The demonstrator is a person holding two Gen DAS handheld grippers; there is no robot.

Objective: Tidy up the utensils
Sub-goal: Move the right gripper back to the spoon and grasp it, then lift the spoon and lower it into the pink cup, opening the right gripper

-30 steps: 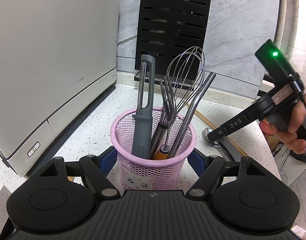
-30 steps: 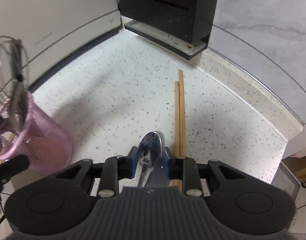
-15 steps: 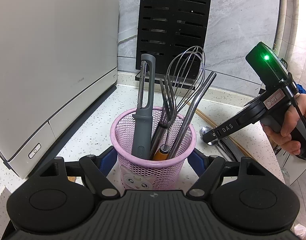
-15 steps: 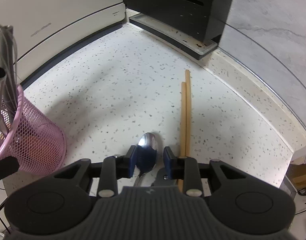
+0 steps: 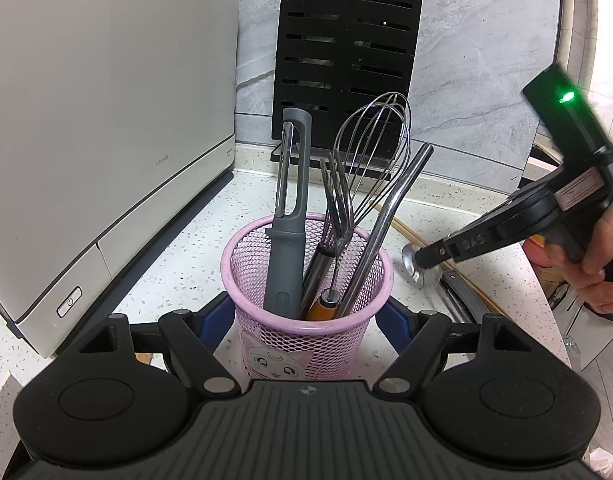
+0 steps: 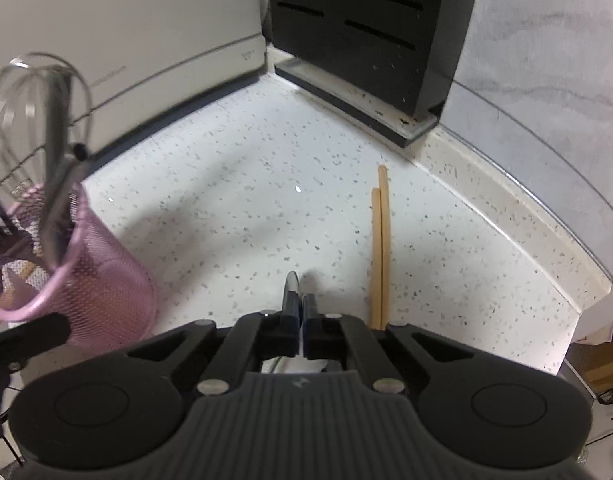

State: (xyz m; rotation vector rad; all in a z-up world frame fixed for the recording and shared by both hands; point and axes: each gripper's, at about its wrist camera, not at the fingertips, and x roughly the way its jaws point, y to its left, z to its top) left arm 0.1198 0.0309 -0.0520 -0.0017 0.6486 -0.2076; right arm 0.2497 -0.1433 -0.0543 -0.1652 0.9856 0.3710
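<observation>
A pink mesh cup stands between the fingers of my left gripper, which is shut on it. It holds a grey peeler, a whisk, a fork and a steel handle. My right gripper is shut on a metal spoon, seen edge-on just above the counter; in the left wrist view the spoon bowl shows at the fingertips, right of the cup. A pair of wooden chopsticks lies on the counter just right of my right gripper. The cup also shows at the left of the right wrist view.
A white appliance stands at the left. A black slotted rack stands against the grey marble wall. The speckled white counter ends at a rounded edge on the right. A dark flat utensil lies near the spoon.
My right gripper has closed on the spoon, which has turned from flat to edge-on and lifted a little. My left gripper still holds the cup in place.
</observation>
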